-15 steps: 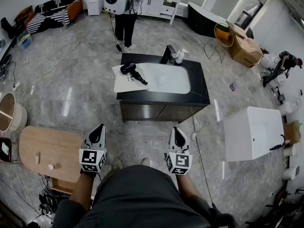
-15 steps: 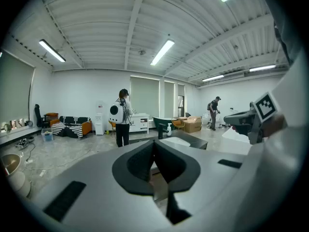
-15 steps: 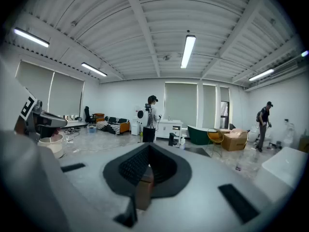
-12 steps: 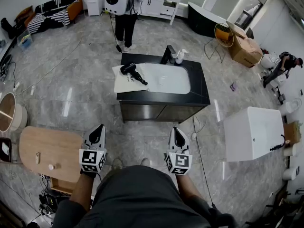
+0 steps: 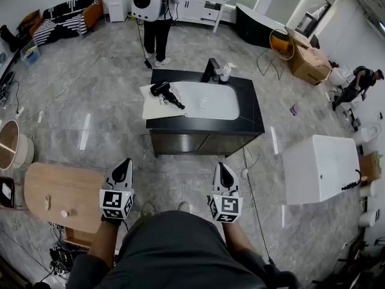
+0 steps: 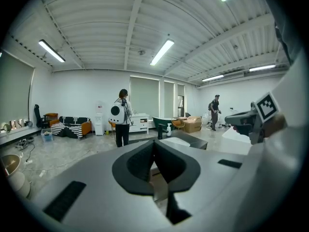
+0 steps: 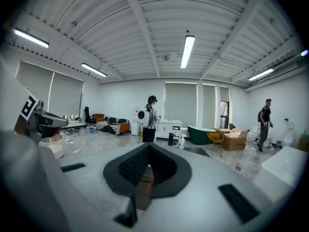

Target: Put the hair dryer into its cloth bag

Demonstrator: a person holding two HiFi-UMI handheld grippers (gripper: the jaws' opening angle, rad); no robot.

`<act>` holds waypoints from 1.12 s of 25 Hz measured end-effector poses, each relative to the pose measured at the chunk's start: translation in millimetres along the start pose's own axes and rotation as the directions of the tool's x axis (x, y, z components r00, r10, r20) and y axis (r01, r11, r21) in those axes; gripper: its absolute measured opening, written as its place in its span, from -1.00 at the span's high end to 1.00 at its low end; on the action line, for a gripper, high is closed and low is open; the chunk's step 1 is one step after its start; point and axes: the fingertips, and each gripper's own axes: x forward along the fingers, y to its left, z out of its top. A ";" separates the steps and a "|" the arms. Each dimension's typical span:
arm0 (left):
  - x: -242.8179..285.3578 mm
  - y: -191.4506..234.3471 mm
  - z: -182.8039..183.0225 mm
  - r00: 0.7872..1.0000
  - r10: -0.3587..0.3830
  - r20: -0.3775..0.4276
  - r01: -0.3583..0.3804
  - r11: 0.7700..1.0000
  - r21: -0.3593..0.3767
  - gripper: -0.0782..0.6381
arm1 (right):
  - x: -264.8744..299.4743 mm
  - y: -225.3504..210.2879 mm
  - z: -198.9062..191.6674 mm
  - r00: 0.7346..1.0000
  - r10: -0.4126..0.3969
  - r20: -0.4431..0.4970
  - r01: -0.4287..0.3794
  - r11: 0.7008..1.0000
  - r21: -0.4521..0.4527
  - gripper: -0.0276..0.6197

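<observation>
The black hair dryer (image 5: 165,92) lies on its side on the left end of a dark vanity surface (image 5: 249,114), across the room from the person wearing the camera. Its rounded barrel points up and left in the head view, and its slim handle runs down and right, ending at the edge of the white basin (image 5: 210,100). It rests on top of the cloth bag (image 5: 155,106), a flat, off-white rectangle with a small dark mark, spread between the basin and the surface's left edge. A dark faucet (image 5: 211,69) and a white soap bottle (image 5: 226,71) stand behind the basin. Both tongs are held low over the grey marble floor (image 5: 90,107), well apart from the vanity. The left tongs (image 5: 123,166) and the right tongs (image 5: 223,168) sit side by side, pointing toward the surface. In the left gripper view the left tongs (image 6: 154,148) are pressed together with nothing between them, and the right gripper view shows the right tongs (image 7: 147,151) pressed together and empty as well. Another person (image 5: 155,14) carrying a round white pack stands beyond the vanity. A round wooden table (image 5: 57,191) is near the left tongs.
</observation>
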 end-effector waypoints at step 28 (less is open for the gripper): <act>77.8 -1.1 -8.2 0.992 0.126 -0.022 -0.126 0.992 -0.028 0.78 | 86.6 -68.6 -11.7 0.998 0.056 -0.018 -0.057 0.998 -0.034 0.91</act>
